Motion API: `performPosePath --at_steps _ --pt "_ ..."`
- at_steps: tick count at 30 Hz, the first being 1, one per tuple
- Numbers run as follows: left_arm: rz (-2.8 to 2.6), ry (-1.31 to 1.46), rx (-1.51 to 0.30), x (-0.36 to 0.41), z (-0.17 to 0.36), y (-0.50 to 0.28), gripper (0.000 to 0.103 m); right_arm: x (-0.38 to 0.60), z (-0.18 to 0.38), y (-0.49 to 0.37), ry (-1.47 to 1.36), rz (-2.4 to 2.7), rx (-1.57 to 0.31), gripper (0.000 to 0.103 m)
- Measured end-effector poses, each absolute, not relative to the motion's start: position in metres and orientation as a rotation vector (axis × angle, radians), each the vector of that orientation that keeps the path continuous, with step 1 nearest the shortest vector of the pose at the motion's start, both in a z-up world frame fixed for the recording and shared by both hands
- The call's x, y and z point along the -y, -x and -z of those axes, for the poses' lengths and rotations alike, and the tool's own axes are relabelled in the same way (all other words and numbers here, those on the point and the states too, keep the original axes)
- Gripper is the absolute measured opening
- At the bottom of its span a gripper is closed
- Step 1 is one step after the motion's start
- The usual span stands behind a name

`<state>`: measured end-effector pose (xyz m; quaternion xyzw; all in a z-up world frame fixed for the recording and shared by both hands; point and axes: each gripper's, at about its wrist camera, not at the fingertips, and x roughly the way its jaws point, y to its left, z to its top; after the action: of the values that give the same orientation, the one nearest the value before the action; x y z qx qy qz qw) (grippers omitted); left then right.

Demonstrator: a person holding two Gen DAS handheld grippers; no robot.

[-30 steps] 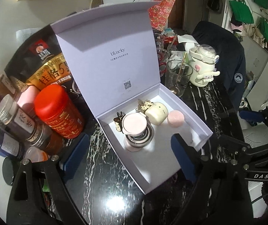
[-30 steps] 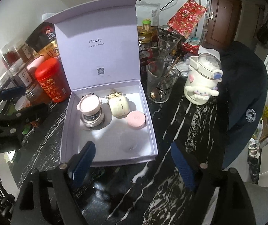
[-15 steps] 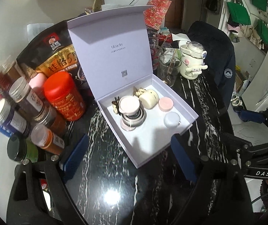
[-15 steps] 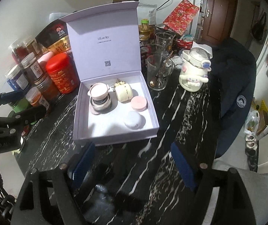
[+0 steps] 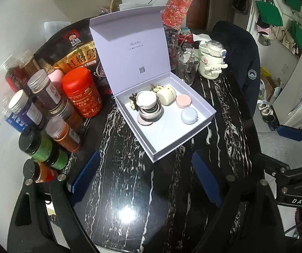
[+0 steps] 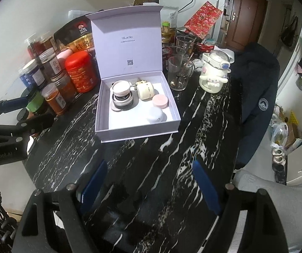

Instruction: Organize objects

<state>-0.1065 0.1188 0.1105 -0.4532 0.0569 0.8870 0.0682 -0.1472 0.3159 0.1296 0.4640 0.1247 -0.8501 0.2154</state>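
Lavender box (image 5: pixel 172 130) sits lid-up on the black marble desk (image 5: pixel 129 189), holding small round cases. Both the left hand-held gripper (image 5: pixel 144 181) and the right hand-held gripper (image 6: pixel 148 185) hover wide apart, empty.

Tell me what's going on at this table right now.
A person holds two grippers above a black marble table, and neither is handling anything. The left gripper and right gripper both stand open and empty. In front of them, an open lavender box holds a few small items: a pink round case, a cream jar and a pale blue case.
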Motion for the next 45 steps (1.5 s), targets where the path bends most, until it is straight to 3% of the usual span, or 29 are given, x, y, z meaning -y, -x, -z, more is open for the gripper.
performPosePath --at_steps 22,45 --pt "-2.691 1.355 -0.174 -0.119 -0.125 0.043 0.09 -0.335 -0.132 0.095 -1.313 2.346 -0.339 0.084" --pt "-2.676 1.413 -0.111 -0.103 -0.116 0.032 0.094 -0.325 -0.138 0.086 -1.289 2.34 -0.367 0.084"
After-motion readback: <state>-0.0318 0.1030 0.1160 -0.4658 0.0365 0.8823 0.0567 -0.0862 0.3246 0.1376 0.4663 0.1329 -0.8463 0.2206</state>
